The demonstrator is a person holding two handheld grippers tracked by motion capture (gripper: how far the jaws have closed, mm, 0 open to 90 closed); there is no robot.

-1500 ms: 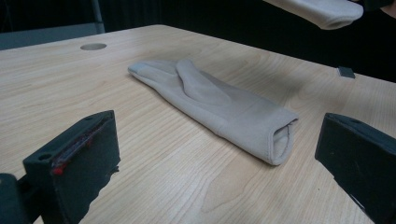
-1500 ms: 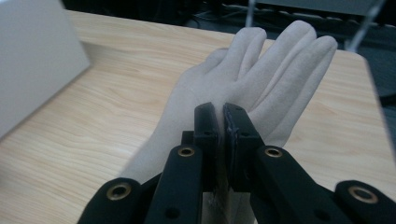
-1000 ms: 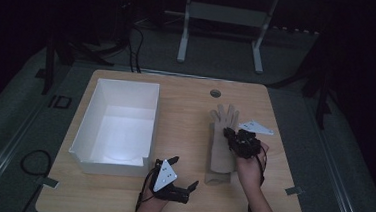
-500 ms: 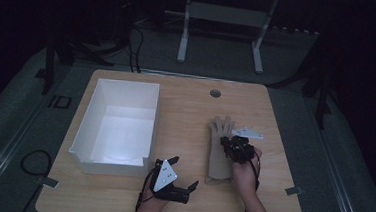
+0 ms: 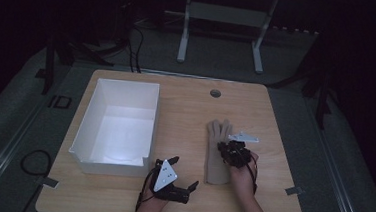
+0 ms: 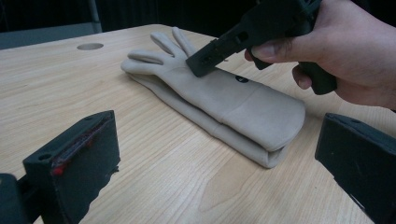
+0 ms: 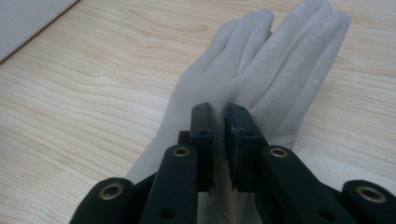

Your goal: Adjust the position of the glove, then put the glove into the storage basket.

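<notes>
Beige glove lies flat on the table, right of the white box, fingers pointing away. My right claw sits over its palm, jaws nearly together and just easing apart, gripping nothing. My left claw rests wide nearby.

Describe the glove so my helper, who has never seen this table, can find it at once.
On the wooden table, look right of the white bin. The glove lies flat there, fingers pointing away from the person. It is the one soft beige thing, under the right gripper.
</notes>
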